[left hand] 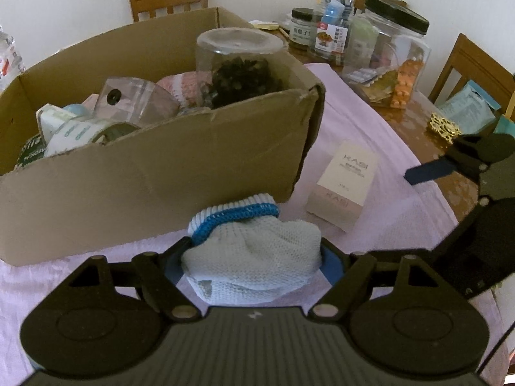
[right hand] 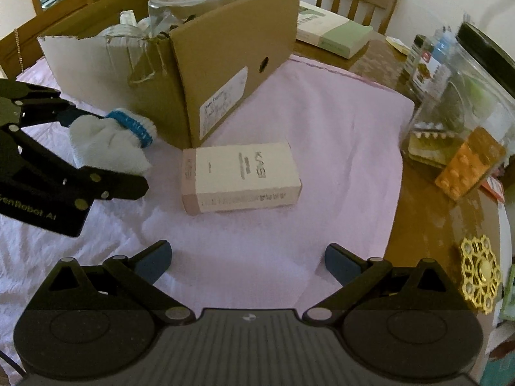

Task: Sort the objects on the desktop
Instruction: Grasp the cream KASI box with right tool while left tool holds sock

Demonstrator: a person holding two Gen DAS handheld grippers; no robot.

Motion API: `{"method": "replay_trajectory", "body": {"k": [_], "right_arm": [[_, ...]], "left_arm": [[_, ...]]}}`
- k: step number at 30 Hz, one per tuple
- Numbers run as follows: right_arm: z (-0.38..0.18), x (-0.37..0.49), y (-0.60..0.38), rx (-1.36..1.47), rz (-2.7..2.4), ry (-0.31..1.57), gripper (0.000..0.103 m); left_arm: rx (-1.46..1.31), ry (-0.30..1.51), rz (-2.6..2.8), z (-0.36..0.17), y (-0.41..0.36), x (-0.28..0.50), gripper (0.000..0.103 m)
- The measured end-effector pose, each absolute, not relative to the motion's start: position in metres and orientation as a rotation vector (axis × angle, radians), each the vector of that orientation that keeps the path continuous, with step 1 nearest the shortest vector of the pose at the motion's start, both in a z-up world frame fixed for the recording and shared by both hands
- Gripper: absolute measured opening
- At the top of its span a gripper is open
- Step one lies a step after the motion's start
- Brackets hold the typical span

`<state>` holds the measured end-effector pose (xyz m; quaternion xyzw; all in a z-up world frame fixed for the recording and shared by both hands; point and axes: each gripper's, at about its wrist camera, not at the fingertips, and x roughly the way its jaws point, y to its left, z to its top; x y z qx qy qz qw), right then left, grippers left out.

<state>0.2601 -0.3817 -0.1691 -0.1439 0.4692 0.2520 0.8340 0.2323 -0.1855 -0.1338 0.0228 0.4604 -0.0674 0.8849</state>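
My left gripper (left hand: 252, 259) is shut on a white knit glove (left hand: 254, 247) with a blue cuff, just above the pink cloth and close to the near wall of the cardboard box (left hand: 161, 167). The right wrist view shows the same gripper (right hand: 109, 151) and glove (right hand: 106, 143) at the left. A pale pink-and-white carton (right hand: 241, 177) lies flat on the cloth beside the box (right hand: 225, 64). My right gripper (right hand: 248, 259) stands open above bare cloth, short of the carton, with nothing between its fingers. One of its fingers (left hand: 428, 172) shows at the right of the left wrist view, beyond the carton (left hand: 344, 183).
The box holds clear jars, tape rolls and cloth. A large clear jar (left hand: 389, 61) with a black lid and several small bottles stand at the back right. A gold ornament (right hand: 479, 276) lies on bare wood. A book (right hand: 334, 32) and wooden chairs lie beyond.
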Motion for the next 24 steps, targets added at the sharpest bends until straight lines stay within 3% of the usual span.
{"method": "replay_trajectory", "body": {"k": [24], "right_arm": [[-0.173, 0.305, -0.347, -0.357, 0.658, 0.948, 0.103]], "left_arm": [[-0.012, 0.971, -0.103, -0.133, -0.156, 0.215, 0.081]]}}
